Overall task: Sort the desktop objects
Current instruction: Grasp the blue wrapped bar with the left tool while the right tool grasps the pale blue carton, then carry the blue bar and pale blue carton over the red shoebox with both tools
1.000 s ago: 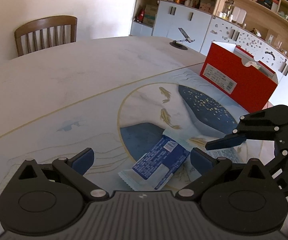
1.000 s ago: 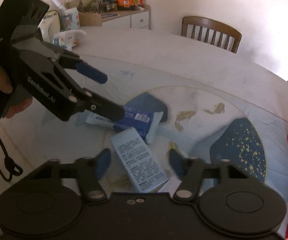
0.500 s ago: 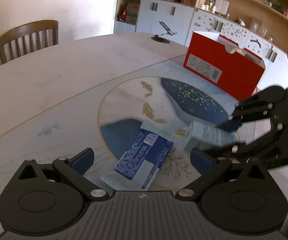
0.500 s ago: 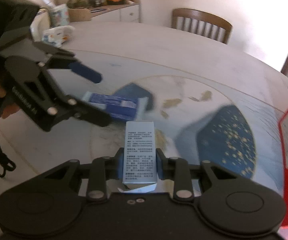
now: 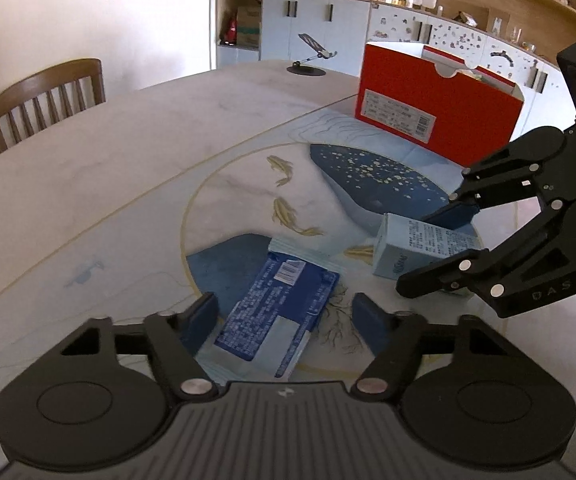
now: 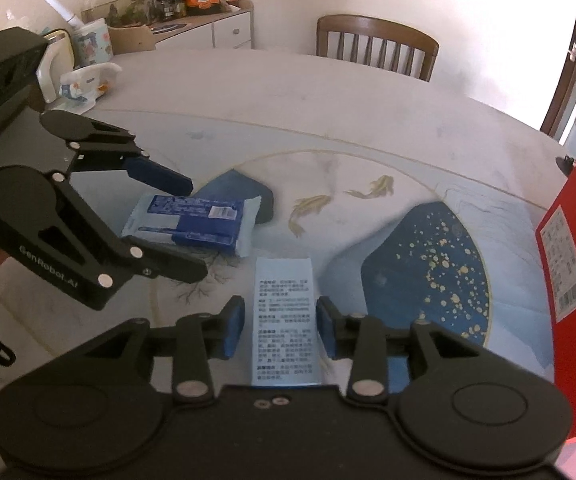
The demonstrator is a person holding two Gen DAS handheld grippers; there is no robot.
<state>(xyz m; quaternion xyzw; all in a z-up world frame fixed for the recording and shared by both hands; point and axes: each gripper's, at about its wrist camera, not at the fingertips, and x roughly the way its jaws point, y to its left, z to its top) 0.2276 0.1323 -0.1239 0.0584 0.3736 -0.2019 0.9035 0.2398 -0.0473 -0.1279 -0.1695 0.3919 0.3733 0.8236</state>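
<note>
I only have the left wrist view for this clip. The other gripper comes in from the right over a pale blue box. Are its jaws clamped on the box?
Observer: No. In the right wrist view the pale blue box lies between the jaws of the right gripper. A gap shows beside the left pad, and the jaws are opening.
Operator: Does my gripper straddle the blue packet?
Observer: Yes. Seen from the right wrist, the left gripper has one finger past the far long edge of the blue packet and the other at its near edge. The jaws are closing, and I cannot tell whether they touch it.
</note>
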